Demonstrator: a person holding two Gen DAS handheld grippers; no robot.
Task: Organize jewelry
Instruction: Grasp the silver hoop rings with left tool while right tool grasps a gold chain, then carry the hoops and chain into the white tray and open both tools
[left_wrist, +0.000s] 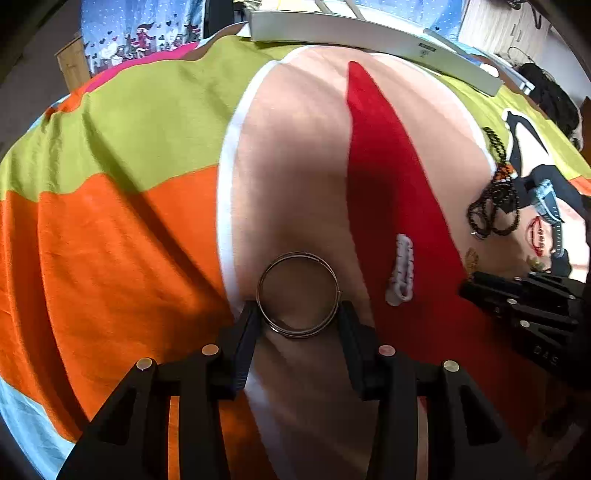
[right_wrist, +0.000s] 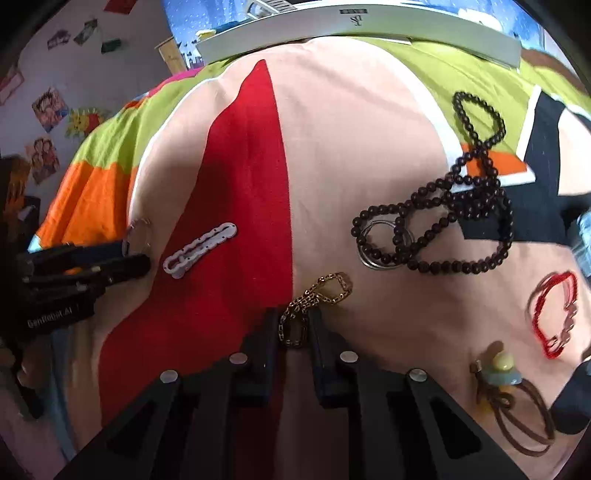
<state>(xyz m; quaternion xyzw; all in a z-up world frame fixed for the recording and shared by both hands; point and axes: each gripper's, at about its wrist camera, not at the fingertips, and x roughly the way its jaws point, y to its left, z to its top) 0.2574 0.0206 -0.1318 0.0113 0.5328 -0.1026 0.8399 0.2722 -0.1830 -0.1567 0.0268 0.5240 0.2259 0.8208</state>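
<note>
A stack of thin metal bangles (left_wrist: 298, 258) sits between the fingers of my left gripper (left_wrist: 299, 314), which presses on both sides of it; the left gripper (right_wrist: 127, 256) also shows at the right wrist view's left edge. My right gripper (right_wrist: 294, 317) is nearly closed around the lower loop of a gold chain bracelet (right_wrist: 332, 288), which trails up and right onto the pink cloth. Seen from the left wrist view, the right gripper (left_wrist: 469, 286) sits just below that gold chain (left_wrist: 471, 258). A white link bracelet (right_wrist: 199, 249) lies on the red patch between the two grippers.
A long dark bead necklace (right_wrist: 443, 221) lies looped over a clear ring (right_wrist: 380, 247). Right of it are a red cord bracelet (right_wrist: 554, 314) and a brown cord with yellow and blue beads (right_wrist: 502, 373). A white box (right_wrist: 351, 29) stands along the far edge of the colourful cloth (left_wrist: 129, 240).
</note>
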